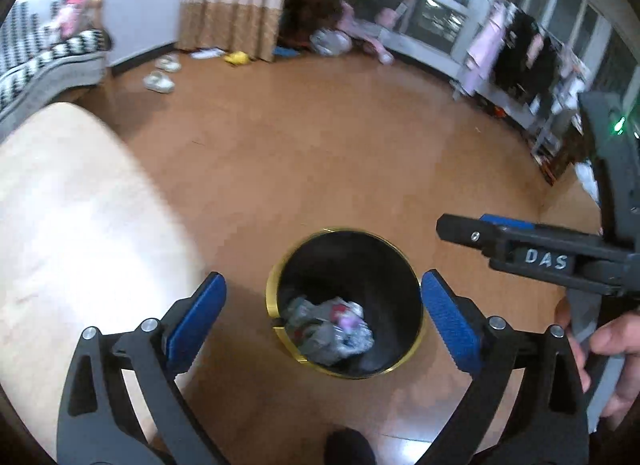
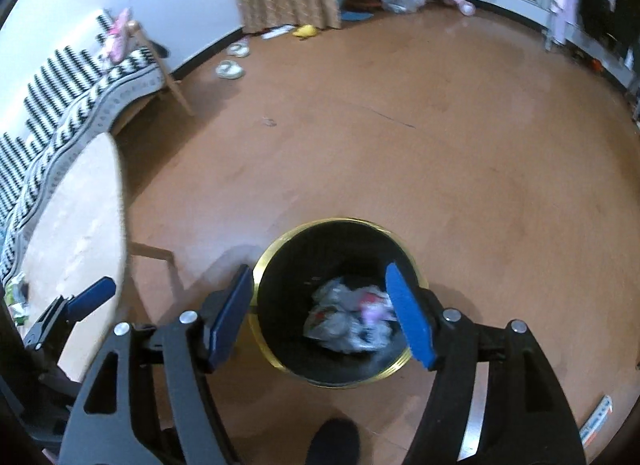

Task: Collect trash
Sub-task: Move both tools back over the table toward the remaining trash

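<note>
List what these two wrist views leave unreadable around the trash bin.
- Crumpled trash in the bin: motion blur in both views, single items indistinguishable.
- Bin's outside wall: hidden, both cameras look down into it.
- Flat packet on the floor: right wrist view, cut by the fisheye edge, print too small.
- Dark shape at the bottom edge: cut off, unidentifiable.

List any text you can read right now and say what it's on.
"DAS": white letters on the right hand-held gripper, seen from the left wrist camera.
Printed packet on the floor, right wrist view: too blurred to read.
Wrappers in the bin: print unreadable.
</note>
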A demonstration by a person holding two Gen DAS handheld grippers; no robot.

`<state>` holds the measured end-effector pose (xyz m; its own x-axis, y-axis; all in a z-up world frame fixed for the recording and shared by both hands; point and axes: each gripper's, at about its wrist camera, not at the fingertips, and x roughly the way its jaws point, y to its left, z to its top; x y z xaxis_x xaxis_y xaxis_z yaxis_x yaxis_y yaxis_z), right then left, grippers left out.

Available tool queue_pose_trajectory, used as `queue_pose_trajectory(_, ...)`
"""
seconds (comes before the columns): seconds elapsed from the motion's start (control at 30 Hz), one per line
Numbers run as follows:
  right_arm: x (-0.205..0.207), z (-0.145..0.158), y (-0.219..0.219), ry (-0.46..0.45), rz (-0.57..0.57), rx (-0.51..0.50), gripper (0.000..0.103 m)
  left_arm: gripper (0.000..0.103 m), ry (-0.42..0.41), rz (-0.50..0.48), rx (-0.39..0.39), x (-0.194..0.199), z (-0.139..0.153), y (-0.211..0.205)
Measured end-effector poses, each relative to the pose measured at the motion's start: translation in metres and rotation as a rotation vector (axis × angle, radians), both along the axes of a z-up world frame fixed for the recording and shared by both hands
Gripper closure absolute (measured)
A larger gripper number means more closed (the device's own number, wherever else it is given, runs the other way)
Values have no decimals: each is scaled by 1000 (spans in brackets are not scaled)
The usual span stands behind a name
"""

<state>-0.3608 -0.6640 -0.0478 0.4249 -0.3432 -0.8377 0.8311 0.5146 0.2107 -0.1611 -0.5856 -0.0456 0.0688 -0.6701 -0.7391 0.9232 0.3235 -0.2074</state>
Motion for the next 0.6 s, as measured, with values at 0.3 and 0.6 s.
queue_pose_trajectory(0.3, 159, 38, 96, -73, 277, -32, 36, 7, -68, 348, -19, 114, 56, 155)
queue_pose_trajectory(0.6, 312, 61, 249, -124, 629, -25, 39, 7, -133, 814, 48, 227, 73, 363)
